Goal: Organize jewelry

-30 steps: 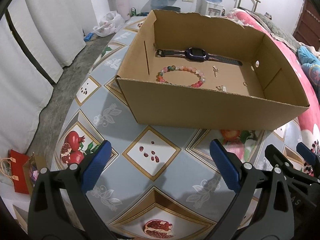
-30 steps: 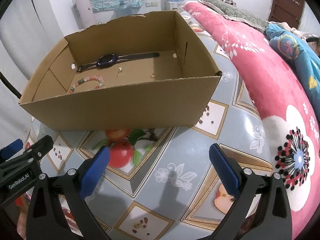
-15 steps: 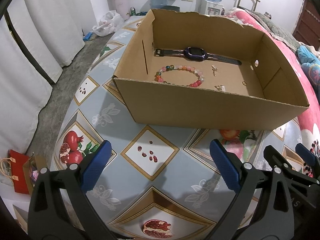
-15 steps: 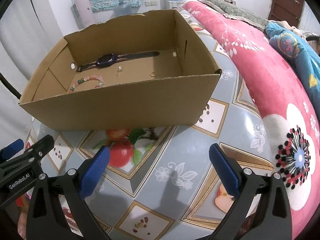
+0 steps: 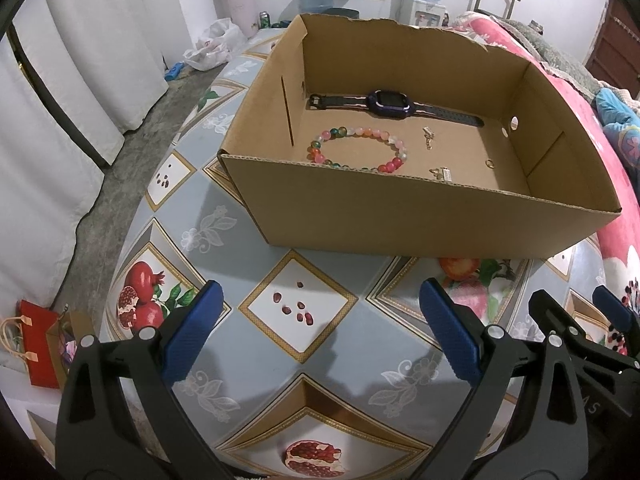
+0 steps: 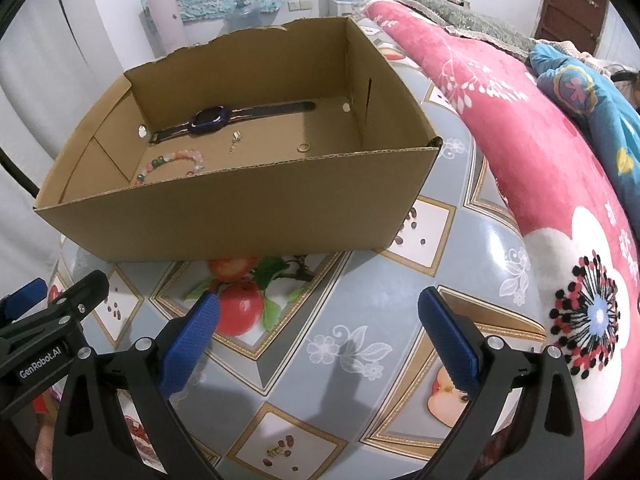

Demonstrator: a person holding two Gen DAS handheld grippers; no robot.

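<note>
An open cardboard box stands on a table with a fruit-print cloth. On its floor lie a purple watch, a colourful bead bracelet, a small earring, a gold ring and a small charm. My left gripper hangs open before the box's near wall, nothing between its blue pads. Beside it, my right gripper is open and empty too.
A bed with a pink floral blanket runs along the table's right side. White curtains hang on the left, with a red gift bag on the floor. Water bottles and a chair stand at the far wall.
Both grippers have crept slightly forward and upward, so the box interior shows a bit more. Nothing was picked up or moved.
</note>
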